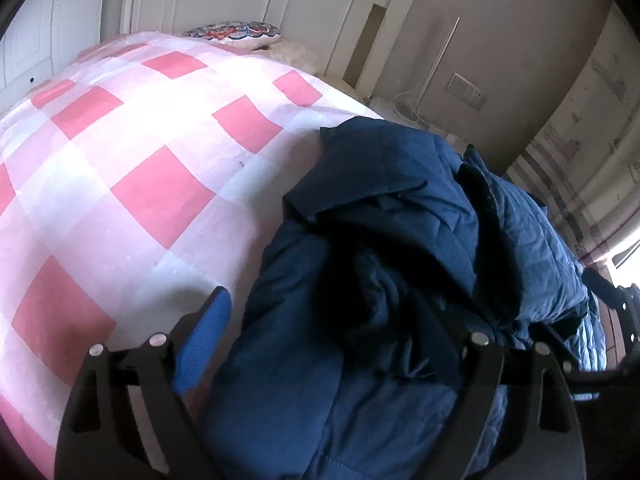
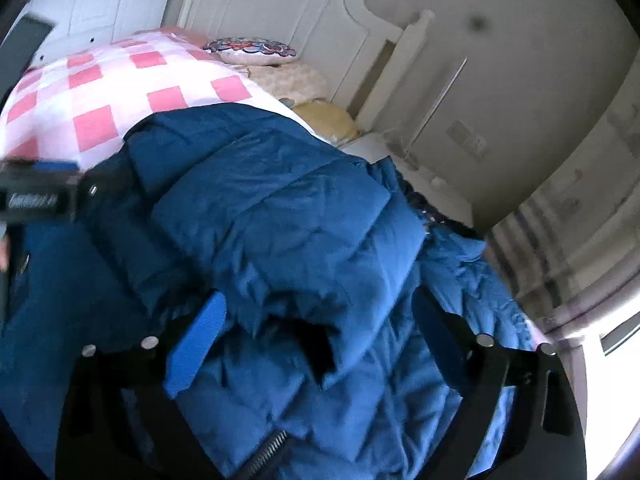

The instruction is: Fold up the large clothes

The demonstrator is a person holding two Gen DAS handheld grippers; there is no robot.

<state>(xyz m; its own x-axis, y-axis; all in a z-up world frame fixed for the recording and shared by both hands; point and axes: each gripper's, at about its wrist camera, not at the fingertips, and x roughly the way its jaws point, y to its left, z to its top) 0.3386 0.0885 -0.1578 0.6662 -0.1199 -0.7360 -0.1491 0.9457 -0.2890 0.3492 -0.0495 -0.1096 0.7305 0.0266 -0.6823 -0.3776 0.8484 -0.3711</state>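
Blue padded jacket [image 2: 280, 208] bunched on checked bedspread [image 1: 120, 160]. Right gripper [image 2: 320, 320] wide, straddling fold, nearer; left gripper [image 1: 340, 320] wide, at jacket's left edge.

Bed covered by pink-and-white checked quilt [image 1: 132, 184]. White carved headboard [image 2: 304, 12] stood against a beige wall [image 1: 500, 20]. Patterned pillow [image 2: 252, 50] lay at the head. Wall socket [image 1: 468, 90] was right of the bedpost; strong daylight entered at right, possibly from a window.
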